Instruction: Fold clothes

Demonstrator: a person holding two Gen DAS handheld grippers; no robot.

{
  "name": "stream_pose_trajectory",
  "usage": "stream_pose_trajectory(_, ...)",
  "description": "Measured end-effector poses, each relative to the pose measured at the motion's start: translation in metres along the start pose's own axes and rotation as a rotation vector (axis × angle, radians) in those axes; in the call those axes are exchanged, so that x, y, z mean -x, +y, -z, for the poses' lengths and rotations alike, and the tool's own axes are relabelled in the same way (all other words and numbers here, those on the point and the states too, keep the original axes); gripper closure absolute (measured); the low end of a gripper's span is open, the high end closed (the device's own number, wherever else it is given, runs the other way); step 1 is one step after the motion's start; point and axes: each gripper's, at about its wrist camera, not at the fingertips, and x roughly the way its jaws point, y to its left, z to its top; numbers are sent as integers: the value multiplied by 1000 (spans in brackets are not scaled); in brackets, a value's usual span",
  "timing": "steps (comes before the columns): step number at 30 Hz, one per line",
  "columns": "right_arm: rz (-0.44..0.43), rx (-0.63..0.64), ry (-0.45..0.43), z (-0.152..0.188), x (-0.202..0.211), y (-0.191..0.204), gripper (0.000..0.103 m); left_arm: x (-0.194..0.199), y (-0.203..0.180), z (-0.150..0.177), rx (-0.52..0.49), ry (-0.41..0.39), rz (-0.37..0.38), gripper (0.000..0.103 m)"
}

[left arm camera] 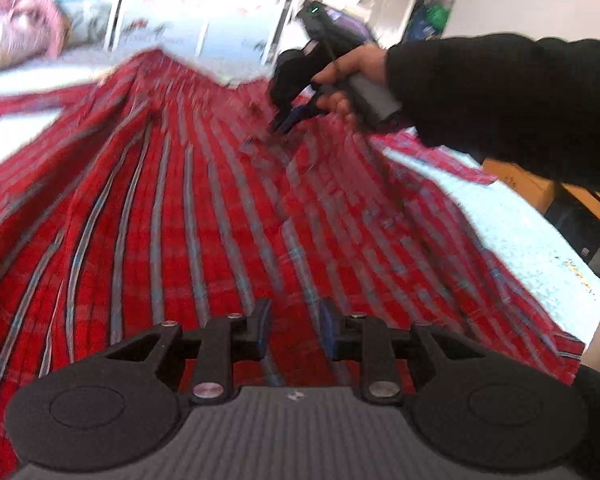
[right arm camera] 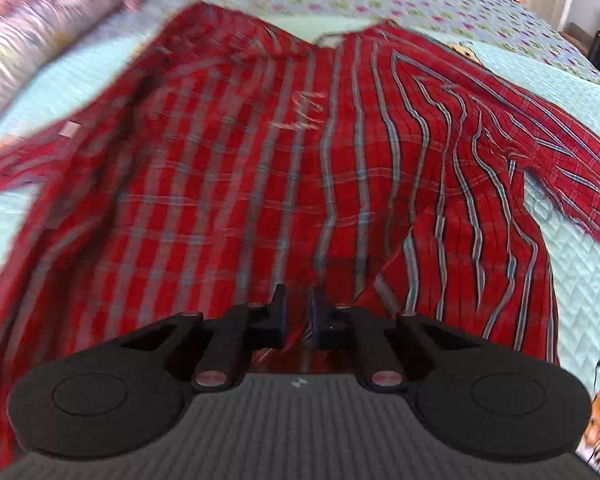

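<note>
I have the red plaid cotton shirt (right arm camera: 284, 168) spread across the pale blue quilted bed cover (right arm camera: 572, 264), its collar end toward the rolled pink and white bedding (right arm camera: 52, 12) at the far corner, one sleeve trailing off the shirt's side. My right gripper (right arm camera: 298, 312) has its fingers drawn narrow with shirt cloth running between them; the picture is smeared, so I think they pinch the fabric near the hem but cannot swear to it. My left gripper (left arm camera: 294, 326) also shows a narrow gap over the shirt's body, and I cannot tell whether it grips a layer or merely rides above it. In the left view my right hand (left arm camera: 348, 80) sits over the shirt's far side. The step, as I judge it, is carrying one side of the shirt over its middle. To do it well I would confirm both pinches catch a single layer, lift only enough to clear the cloth beneath, keep both hands level with each other so the stripes stay parallel, and lay the edge down along the shirt's centre line before releasing.
</note>
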Motion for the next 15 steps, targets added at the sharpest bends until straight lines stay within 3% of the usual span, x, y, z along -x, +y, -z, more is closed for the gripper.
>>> stream_pose_trajectory(8, 91, 54, 78, -9, -23, 9, 99, 2, 0, 3, 22, 9, 28, 72)
stream_pose_trajectory(15, -131, -77, -83, -59, 24, 27, 100, 3, 4, 5, 28, 8, 32, 72)
